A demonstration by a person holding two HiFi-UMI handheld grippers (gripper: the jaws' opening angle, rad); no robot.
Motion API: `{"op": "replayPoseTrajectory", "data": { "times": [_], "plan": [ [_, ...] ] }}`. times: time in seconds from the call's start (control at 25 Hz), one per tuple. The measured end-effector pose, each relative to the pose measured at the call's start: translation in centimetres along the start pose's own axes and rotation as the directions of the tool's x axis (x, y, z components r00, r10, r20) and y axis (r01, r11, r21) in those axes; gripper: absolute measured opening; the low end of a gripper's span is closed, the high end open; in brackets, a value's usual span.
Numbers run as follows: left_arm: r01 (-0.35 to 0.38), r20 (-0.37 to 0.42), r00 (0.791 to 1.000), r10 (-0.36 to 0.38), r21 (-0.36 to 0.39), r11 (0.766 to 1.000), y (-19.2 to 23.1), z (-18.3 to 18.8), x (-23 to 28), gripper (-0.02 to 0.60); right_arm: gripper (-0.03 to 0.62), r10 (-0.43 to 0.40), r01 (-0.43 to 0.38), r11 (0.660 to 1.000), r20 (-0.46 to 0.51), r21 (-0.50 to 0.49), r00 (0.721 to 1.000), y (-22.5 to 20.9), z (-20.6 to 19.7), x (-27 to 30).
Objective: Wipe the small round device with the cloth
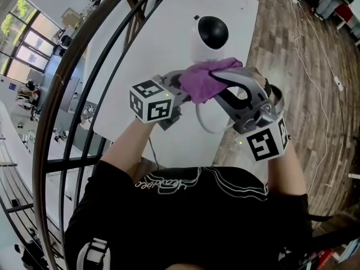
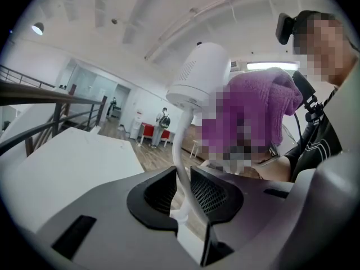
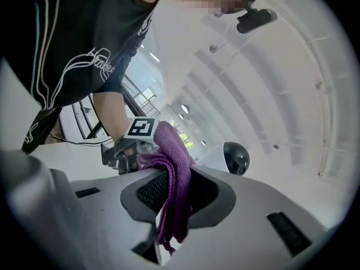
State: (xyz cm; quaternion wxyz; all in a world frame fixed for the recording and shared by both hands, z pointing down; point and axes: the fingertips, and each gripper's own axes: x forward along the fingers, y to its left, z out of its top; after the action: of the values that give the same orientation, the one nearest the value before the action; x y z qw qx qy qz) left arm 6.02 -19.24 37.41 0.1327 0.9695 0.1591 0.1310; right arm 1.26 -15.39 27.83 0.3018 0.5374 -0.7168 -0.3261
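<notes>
The small round device (image 1: 209, 37), white with a black dome, is over the white table (image 1: 140, 49); whether it rests on it I cannot tell. Its white cable (image 2: 181, 151) runs down between my left gripper's (image 2: 181, 187) jaws, which are shut on it. My right gripper (image 3: 177, 193) is shut on a purple cloth (image 3: 174, 184), which hangs folded from its jaws. In the head view the cloth (image 1: 208, 79) is bunched just below the device, between the left gripper (image 1: 183, 88) and the right gripper (image 1: 220, 79). From the left gripper view the cloth (image 2: 253, 108) sits right beside the device (image 2: 199, 75).
A curved black railing (image 1: 67, 83) runs along the table's left side. Wooden floor (image 1: 292, 55) lies to the right, with a thin cable (image 1: 316, 83) trailing across it. The device's cable loops (image 1: 209, 129) near the table's front edge, close to the person's black shirt (image 1: 185, 218).
</notes>
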Motion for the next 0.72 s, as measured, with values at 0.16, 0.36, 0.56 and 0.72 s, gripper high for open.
{"op": "replayPoseTrajectory", "data": {
  "times": [0.16, 0.36, 0.56, 0.72],
  "plan": [
    [-0.03, -0.007, 1.0, 0.03, 0.01, 0.999, 0.1, -0.1, -0.4, 0.078, 0.066, 0.003, -0.001, 0.998, -0.04, 0.056, 0.999, 0.9, -0.5, -0.5],
    [-0.09, -0.011, 0.996, 0.09, 0.024, 0.996, -0.3, -0.2, -0.4, 0.078, 0.066, -0.023, 0.029, 0.988, -0.044, 0.151, 0.999, 0.7, -0.7, -2.4],
    [-0.172, 0.0, 0.985, 0.172, 0.034, 0.984, -0.7, 0.0, -0.2, 0.078, 0.067, -0.017, 0.017, 0.992, 0.0, 0.125, 1.0, 0.0, -0.3, -5.2],
    [-0.302, 0.016, 0.953, 0.301, 0.083, 0.95, -0.7, -0.1, 0.1, 0.078, 0.067, 0.029, -0.038, 0.99, 0.068, 0.134, 0.997, -0.3, -1.3, -7.2]
  ]
}}
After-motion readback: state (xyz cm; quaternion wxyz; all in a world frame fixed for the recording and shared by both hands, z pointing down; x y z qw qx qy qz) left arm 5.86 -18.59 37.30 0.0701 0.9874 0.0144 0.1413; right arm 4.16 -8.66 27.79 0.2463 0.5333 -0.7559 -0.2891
